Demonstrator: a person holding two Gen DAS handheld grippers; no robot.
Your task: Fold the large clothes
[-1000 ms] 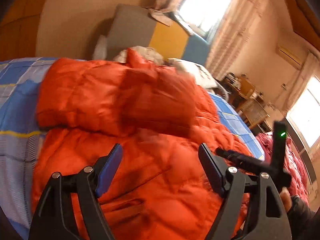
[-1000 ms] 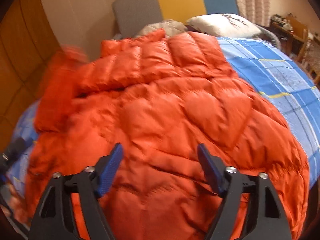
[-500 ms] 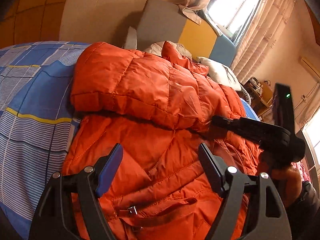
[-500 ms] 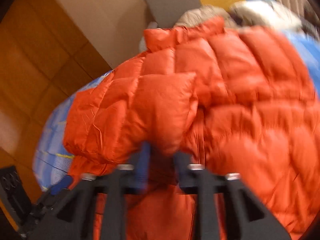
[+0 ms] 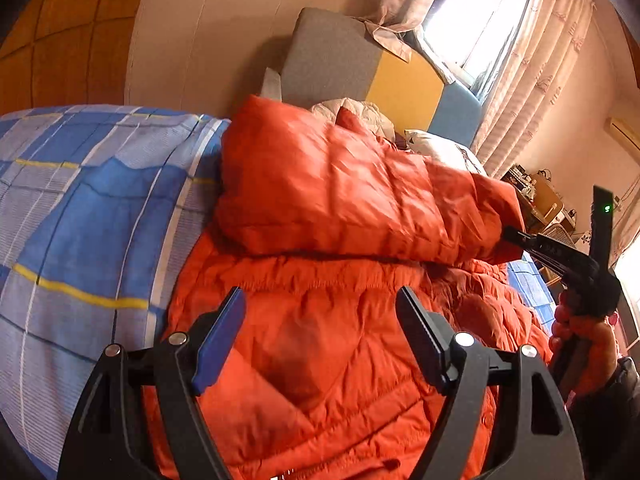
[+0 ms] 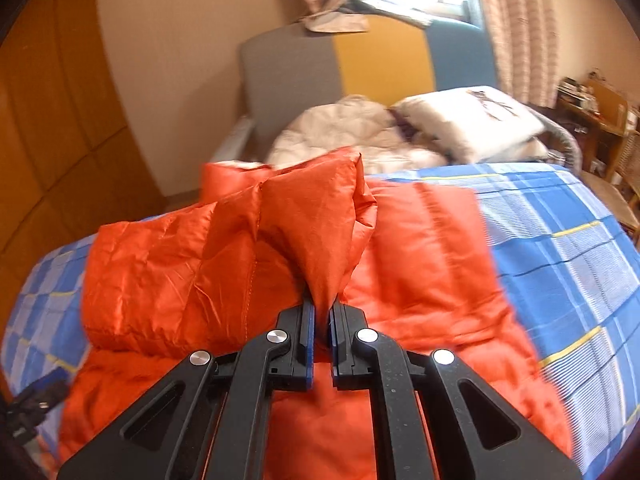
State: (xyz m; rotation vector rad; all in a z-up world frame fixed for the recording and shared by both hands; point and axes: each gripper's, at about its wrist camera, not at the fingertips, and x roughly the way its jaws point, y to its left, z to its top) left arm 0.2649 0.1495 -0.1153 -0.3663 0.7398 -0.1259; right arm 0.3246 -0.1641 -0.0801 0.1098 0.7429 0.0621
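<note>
The left gripper (image 5: 320, 332) hangs low over the near part of the orange down jacket (image 5: 340, 360), its two blue-padded fingers (image 5: 218, 340) spread wide with nothing between them, pointing toward the head of the bed. To its right, the right gripper (image 6: 321, 322) is held higher and aimed the same way, a hand (image 5: 584, 332) wrapped around its handle at the right edge of the left wrist view; its jaws are clenched on a bunched corner of the jacket's sleeve (image 6: 316, 232), which rises from the pads in a puffed cone.

The bed is covered by a blue checked sheet (image 5: 92, 220) with thin yellow lines (it shows on both sides of the jacket). Behind it stands a headboard (image 6: 340, 68) in grey, yellow and blue panels, with a white pillow (image 6: 472, 120) and a pale quilted garment (image 6: 348, 132) at its foot. Wooden panelling fills the far left, a curtained window (image 5: 480, 20) glows above the headboard, and a cluttered wooden desk (image 6: 596, 112) sits at the far right.

The jacket lies spread across the middle of the bed. Its sleeve is drawn across the body as a thick fold, the fold lying just beyond the left gripper's open fingers, while its far end is pinched in the right gripper, lifted clear of the layer below.
</note>
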